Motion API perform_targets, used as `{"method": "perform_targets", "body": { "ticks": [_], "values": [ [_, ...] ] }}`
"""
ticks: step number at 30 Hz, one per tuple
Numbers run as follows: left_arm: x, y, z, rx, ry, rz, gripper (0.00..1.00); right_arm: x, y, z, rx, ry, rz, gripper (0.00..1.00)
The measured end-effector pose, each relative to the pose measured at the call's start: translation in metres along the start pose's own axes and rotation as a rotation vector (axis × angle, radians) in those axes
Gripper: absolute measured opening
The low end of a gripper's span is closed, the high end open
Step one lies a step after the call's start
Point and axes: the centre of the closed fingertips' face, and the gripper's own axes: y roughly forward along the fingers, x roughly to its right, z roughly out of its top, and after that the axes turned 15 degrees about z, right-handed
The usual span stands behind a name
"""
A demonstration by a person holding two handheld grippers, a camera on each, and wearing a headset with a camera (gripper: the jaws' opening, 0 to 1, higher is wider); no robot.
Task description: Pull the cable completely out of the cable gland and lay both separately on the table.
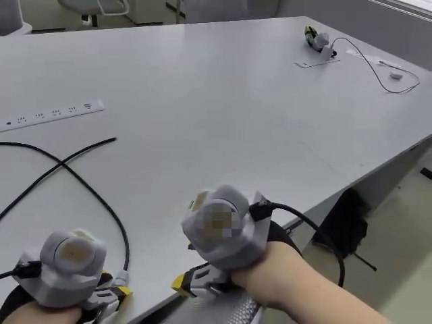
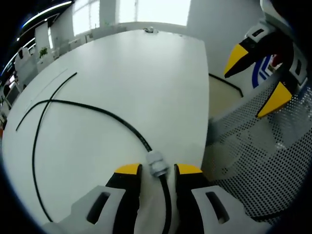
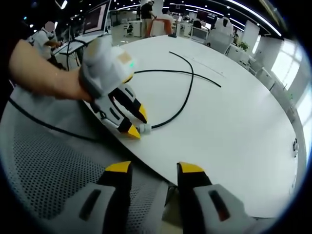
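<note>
Bring the empty, spread-open right gripper (image 3: 155,168) onto the black cable (image 2: 138,136) just past the white cable gland (image 2: 157,163) at the near edge of the table (image 2: 146,73) — gland between the tips of the left gripper (image 2: 158,169), can't tell if pinched — then pull straight, no twisting.

The table (image 1: 223,101) has a smooth, matt, pale grey top that looks like laminate. The cable (image 2: 97,113) on it wears a black, rubbery-looking sheath with a faint sheen, and the cable gland (image 2: 157,163) is pale grey plastic, ribbed round its nut. The left gripper (image 2: 158,169) and right gripper (image 3: 155,167) have matt grey plastic shells with smooth yellow jaw tips (plastic too, by the look), while the perforated sheet (image 3: 53,161) is dull grey, like painted metal.
</note>
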Motion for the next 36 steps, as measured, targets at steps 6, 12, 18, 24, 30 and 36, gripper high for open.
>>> {"method": "perform_targets", "body": {
  "ticks": [6,12,18,24,30,36],
  "values": [
    [-0.002,-0.004,-0.001,0.024,0.017,-0.011,0.18,-0.001,0.0,0.001,0.004,-0.003,-0.004,0.36],
    [-0.006,-0.017,0.007,0.039,0.067,-0.035,0.17,-0.002,0.0,0.002,0.008,-0.012,0.004,0.35],
    [-0.012,-0.033,0.021,0.057,0.084,-0.073,0.17,-0.005,0.001,0.003,0.008,-0.017,0.026,0.34],
    [-0.021,-0.058,0.036,0.081,0.09,-0.086,0.17,-0.007,0.003,-0.001,-0.014,-0.009,0.05,0.32],
    [-0.036,-0.09,0.045,0.123,0.136,-0.063,0.17,-0.012,0.006,-0.002,-0.015,-0.009,0.09,0.31],
    [-0.048,-0.125,0.043,0.159,0.186,-0.023,0.17,-0.015,0.007,-0.001,-0.018,-0.017,0.111,0.31]
  ]
}}
